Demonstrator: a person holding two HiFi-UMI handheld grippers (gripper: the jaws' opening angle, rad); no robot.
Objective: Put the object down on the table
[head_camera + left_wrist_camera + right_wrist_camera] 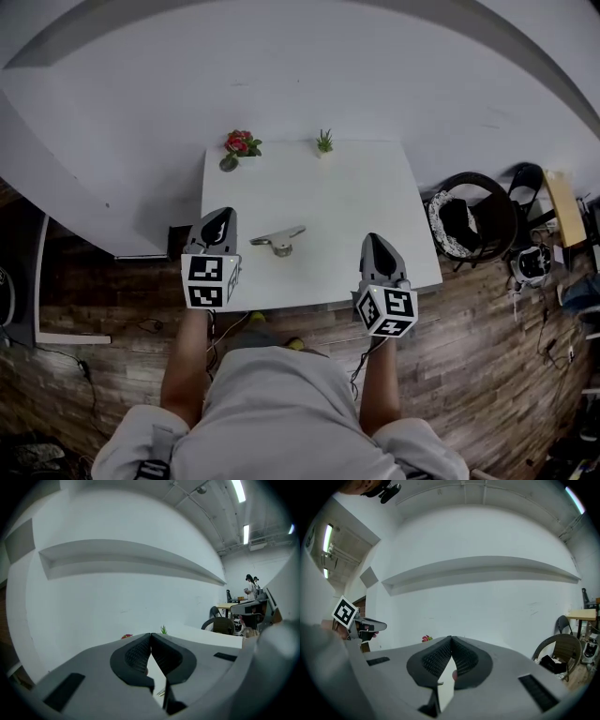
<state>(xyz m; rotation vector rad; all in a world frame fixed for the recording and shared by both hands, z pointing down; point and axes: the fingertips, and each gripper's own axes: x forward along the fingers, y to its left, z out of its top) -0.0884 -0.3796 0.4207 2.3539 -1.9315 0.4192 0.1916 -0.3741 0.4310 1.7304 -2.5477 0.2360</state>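
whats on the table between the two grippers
In the head view, a grey metal object lies on the white table between the left gripper and the right gripper, nearer the left.

The right tool (451,638) holds its jaws tip to tip. Just left of it are red flowers (426,638), farther left the left tool (372,626), and to its right a chair (544,643).

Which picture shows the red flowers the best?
The head view: the red flowers and their pot stand whole at the white table's far left corner. The left gripper view shows only a red sliver of them over the shut left claw; the right gripper view shows a small red bit above the right claw.
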